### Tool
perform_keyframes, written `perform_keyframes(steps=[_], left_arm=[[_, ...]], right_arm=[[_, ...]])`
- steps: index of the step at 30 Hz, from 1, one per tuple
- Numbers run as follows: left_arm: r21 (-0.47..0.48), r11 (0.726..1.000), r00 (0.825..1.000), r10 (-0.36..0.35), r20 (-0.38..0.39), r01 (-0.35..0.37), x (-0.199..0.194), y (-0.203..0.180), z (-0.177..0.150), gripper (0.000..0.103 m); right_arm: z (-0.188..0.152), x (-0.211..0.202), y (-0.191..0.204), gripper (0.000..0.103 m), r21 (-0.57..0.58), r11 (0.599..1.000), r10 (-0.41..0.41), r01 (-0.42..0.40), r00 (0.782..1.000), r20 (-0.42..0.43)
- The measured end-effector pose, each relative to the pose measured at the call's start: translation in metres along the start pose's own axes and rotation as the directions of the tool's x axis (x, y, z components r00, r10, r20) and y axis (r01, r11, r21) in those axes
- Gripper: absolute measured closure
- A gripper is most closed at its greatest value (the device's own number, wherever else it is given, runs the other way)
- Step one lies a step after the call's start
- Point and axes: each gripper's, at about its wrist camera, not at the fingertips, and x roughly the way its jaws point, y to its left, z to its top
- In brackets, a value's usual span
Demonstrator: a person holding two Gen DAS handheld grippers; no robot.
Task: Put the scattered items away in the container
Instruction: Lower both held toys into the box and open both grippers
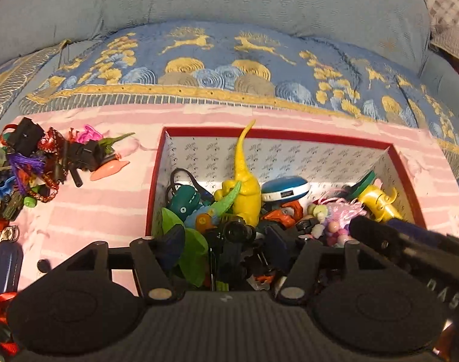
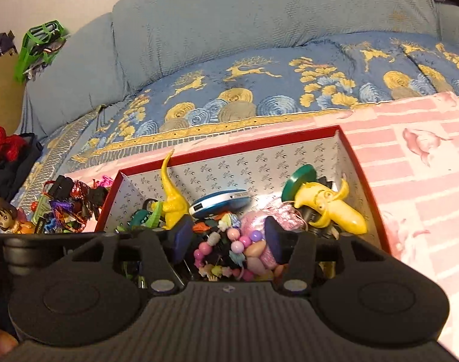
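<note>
While both grippers, left gripper (image 1: 224, 236) and right gripper (image 2: 227, 236), hover jaws spread and empty over the half-filled red box (image 1: 274, 134), a toy pile (image 1: 33, 175) remains by the surface's left edge.

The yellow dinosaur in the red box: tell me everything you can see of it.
The yellow dinosaur looks like glossy moulded plastic, one plain colour. It stands rear-end up among the toys in the red box, near the back wall, its long thin tail rising above the rim. A green curved toy piece lies across it. Its lower part is buried in the pile, so head and feet cannot be made out.
</note>
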Motion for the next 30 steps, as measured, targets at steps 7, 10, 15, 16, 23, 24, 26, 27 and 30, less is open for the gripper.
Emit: perform_keyframes(steps=[7, 10, 15, 16, 23, 24, 26, 27, 30], left_arm=[[0.059, 0.988, 0.989, 0.138, 0.060, -0.141, -0.036, -0.025, -0.005, 0.022], [0.079, 0.987, 0.989, 0.131, 0.069, -0.137, -0.044, -0.038, -0.013, 0.022], [0.079, 0.991, 0.991, 0.106, 0.088, -0.113, -0.053, -0.043, -0.025, 0.022], [0.054, 0.993, 0.990, 0.102, 0.101, -0.108, -0.055, -0.037, -0.025, 0.022], [-0.016, 0.997, 0.997, 0.072, 0.022, -0.072, -0.024, -0.011, -0.019, 0.022], [-0.023, 0.997, 0.997, 0.071, 0.005, -0.070, -0.018, -0.009, -0.020, 0.022], [-0.025, 0.999, 0.999, 0.041, -0.027, -0.041, -0.007, -0.009, -0.024, 0.022], [-0.021, 0.999, 0.998, 0.029, -0.047, -0.030, -0.001, -0.011, -0.027, 0.023], [-0.010, 0.999, 0.993, 0.034, -0.112, -0.035, 0.016, -0.019, -0.037, 0.023]], right_arm=[[0.001, -0.031, -0.001, 0.019, -0.003, 0.989, -0.150, 0.150, 0.989, -0.001], [-0.005, -0.046, -0.011, 0.019, 0.005, 0.977, -0.214, 0.214, 0.977, 0.016], [-0.010, -0.064, -0.028, 0.019, 0.036, 0.957, -0.291, 0.289, 0.954, 0.071], [-0.008, -0.064, -0.031, 0.019, 0.048, 0.957, -0.290, 0.287, 0.953, 0.083], [0.010, -0.011, -0.047, 0.019, 0.090, 0.984, -0.154, 0.153, 0.988, 0.005], [0.010, -0.001, -0.052, 0.019, 0.096, 0.983, -0.157, 0.159, 0.987, -0.028], [0.005, 0.016, -0.060, 0.023, 0.103, 0.983, -0.143, 0.153, 0.985, -0.095], [0.000, 0.018, -0.062, 0.025, 0.098, 0.982, -0.153, 0.163, 0.983, -0.099], [-0.009, 0.015, -0.051, 0.033, 0.017, 0.973, -0.226, 0.229, 0.967, -0.115]])
